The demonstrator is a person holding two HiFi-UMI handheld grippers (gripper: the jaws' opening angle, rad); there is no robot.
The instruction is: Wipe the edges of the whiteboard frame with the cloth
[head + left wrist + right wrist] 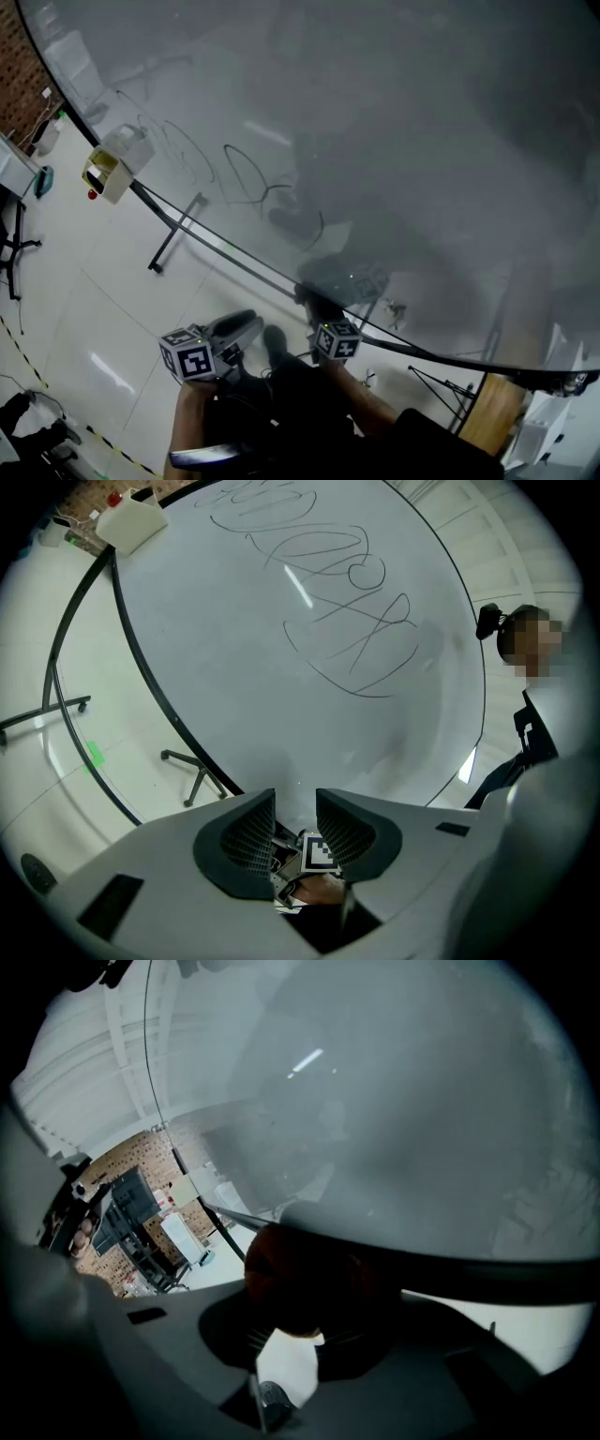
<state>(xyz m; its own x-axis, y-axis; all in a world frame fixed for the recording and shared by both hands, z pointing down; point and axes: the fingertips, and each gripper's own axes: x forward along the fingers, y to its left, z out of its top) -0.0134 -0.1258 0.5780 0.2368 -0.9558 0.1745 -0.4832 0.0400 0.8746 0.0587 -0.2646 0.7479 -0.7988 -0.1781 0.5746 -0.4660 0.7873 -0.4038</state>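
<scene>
My right tongs (302,1321) are clamped on the dark reddish cloth (309,1274), a bunched wad that touches the black whiteboard frame (487,1274) along the board's lower edge. In the head view that cloth (314,298) sits at about 6 o'clock on the frame (239,258), with my right tongs (323,319) just below it. My left tongs (295,808) stand with jaws apart and nothing between them; through the gap I see only the marker cube (321,852) of my other tongs. In the head view they (239,328) hang at 7 o'clock, off the board. Scribbled pen lines (347,602) cross the whiteboard (394,131), and a white box (117,161) sits on the frame at 10 o'clock.
</scene>
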